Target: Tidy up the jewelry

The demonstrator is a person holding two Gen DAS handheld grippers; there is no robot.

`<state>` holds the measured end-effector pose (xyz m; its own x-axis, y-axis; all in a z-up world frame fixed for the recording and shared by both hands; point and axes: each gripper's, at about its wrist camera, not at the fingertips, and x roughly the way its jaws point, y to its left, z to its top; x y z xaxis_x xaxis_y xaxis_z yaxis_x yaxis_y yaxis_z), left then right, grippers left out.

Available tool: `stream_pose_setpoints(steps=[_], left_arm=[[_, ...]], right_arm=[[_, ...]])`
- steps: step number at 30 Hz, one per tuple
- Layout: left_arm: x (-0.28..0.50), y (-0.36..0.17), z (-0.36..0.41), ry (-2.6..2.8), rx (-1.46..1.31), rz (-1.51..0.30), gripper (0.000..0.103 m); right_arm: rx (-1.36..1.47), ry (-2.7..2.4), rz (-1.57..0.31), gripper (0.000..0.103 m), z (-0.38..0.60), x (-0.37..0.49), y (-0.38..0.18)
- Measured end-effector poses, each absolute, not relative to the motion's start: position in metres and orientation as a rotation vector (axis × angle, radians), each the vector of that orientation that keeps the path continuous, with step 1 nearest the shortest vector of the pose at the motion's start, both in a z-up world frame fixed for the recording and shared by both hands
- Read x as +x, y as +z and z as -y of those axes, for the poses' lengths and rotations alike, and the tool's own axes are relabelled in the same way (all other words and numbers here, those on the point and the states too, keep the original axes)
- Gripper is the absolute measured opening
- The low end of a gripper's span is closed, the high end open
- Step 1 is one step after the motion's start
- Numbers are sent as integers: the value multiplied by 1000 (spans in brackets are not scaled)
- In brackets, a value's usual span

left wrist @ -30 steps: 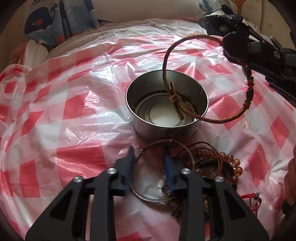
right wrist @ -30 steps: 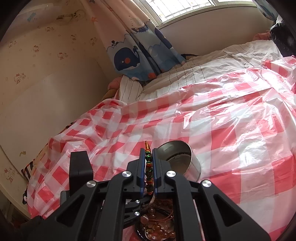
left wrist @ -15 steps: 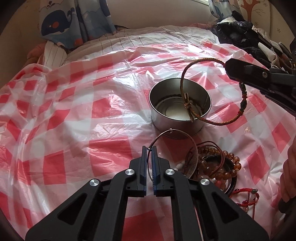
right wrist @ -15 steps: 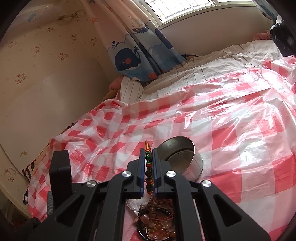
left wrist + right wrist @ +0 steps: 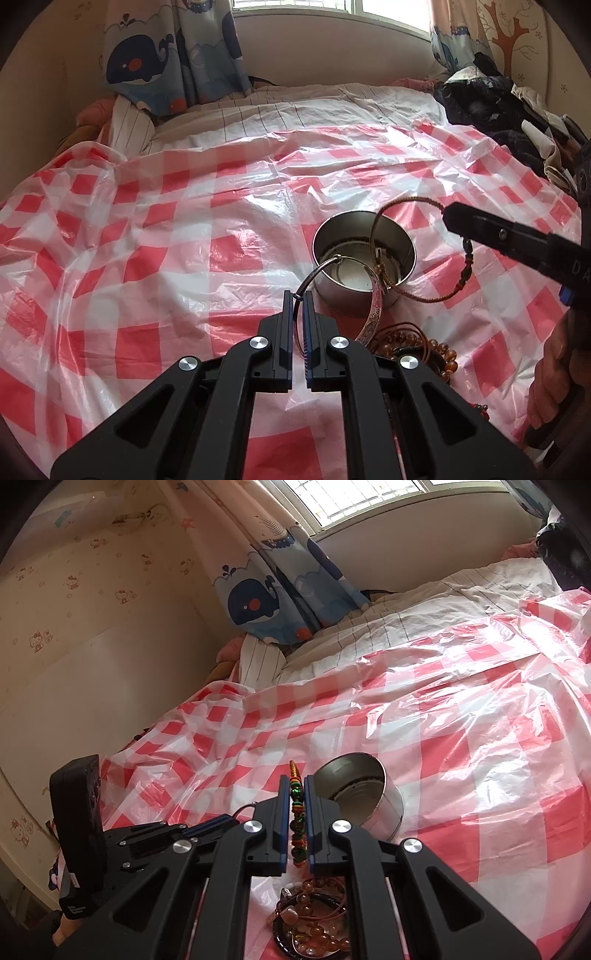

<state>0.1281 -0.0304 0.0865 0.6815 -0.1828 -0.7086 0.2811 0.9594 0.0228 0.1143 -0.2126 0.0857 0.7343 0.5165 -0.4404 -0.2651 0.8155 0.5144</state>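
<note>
My left gripper [image 5: 297, 300] is shut on a thin silver bangle [image 5: 314, 275], which is lifted clear of the cloth; its wide engraved part [image 5: 373, 314] hangs in front of the round metal tin [image 5: 343, 301]. In the left wrist view my right gripper [image 5: 452, 218] holds a braided cord bracelet [image 5: 410, 199] that dangles over the tin's right side. The right wrist view shows that gripper [image 5: 297, 786] shut on the bracelet's beaded stretch [image 5: 297, 814], with the tin [image 5: 384, 812] just beyond. A pile of amber bead bracelets [image 5: 424, 347] [image 5: 314, 919] lies in front of the tin.
A red-and-white checked plastic sheet [image 5: 166, 258] covers the bed. Dark clothes [image 5: 491, 107] are heaped at the far right, and a whale-print curtain [image 5: 147, 62] hangs at the back left. A person's hand [image 5: 554, 369] grips the right tool. The left tool's body [image 5: 77, 827] stands at the left in the right wrist view.
My left gripper has shut on the silver bangle and risen with it off the jewellery pile. The right gripper and its braided bracelet have stayed where they were.
</note>
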Motion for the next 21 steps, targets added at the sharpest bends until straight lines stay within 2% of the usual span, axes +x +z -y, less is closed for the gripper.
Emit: stream_pose_setpoints(steps=[13, 21], left_arm=[[151, 103, 40, -293, 4, -739, 4], [180, 84, 60, -264, -19, -756, 4]], right_arm=[[477, 423, -589, 9, 224, 116, 85], [504, 392, -604, 9, 231, 130, 70]])
